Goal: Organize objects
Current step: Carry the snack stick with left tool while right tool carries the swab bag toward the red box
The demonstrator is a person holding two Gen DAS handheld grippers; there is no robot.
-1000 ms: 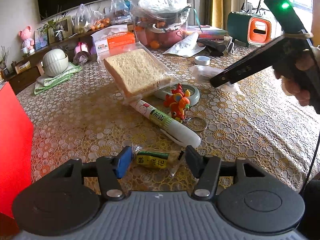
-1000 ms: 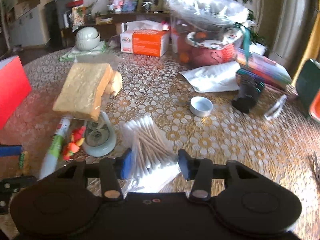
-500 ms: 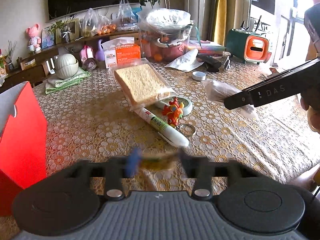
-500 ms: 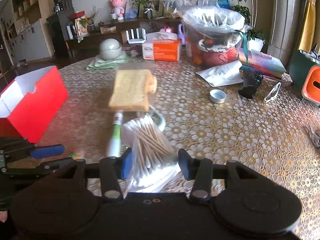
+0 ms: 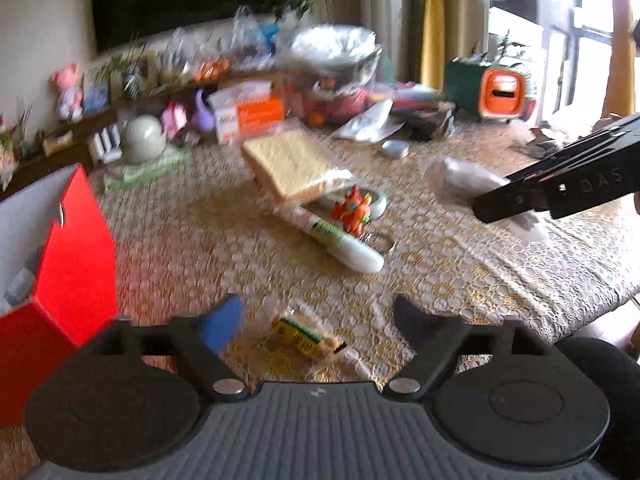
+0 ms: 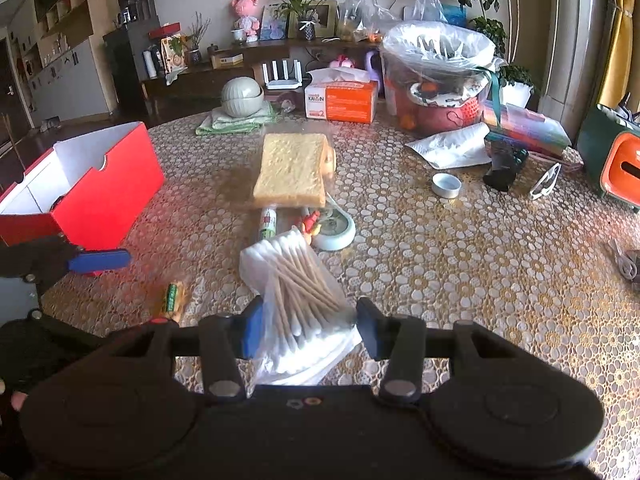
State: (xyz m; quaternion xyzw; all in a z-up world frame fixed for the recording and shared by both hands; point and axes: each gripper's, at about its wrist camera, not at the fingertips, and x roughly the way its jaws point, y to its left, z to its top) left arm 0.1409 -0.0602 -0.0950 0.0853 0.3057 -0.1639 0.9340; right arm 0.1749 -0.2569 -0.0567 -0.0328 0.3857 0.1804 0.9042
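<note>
My left gripper (image 5: pixel 320 324) is opening, its jaws wide apart. A small green-and-yellow snack packet (image 5: pixel 308 340) lies loose on the lace tablecloth between the fingers, and no pad touches it. The same packet (image 6: pixel 174 298) shows in the right wrist view, near the left gripper's blue fingertip (image 6: pixel 100 260). My right gripper (image 6: pixel 310 330) is shut on a clear bag of cotton swabs (image 6: pixel 296 288), held above the table. An open red box (image 5: pixel 76 256) (image 6: pixel 108 192) stands at the left. Wrapped bread (image 6: pixel 292 168), a white tube (image 5: pixel 340 240) and an orange toy keychain (image 5: pixel 352 210) lie mid-table.
An orange tissue box (image 6: pixel 340 100), a plastic-covered basket (image 6: pixel 440 80) and a green-and-orange case (image 6: pixel 616 160) line the back and right. A small white tin (image 6: pixel 446 185), a round dish (image 6: pixel 334 232) and a lidded bowl (image 6: pixel 242 96) also stand on the table. The table edge (image 5: pixel 580 312) falls away at the right.
The left gripper shut on the snack packet, then opened wide; the packet now lies on the table. Both grippers pulled back and rose, and the right one still carries the swab bag.
</note>
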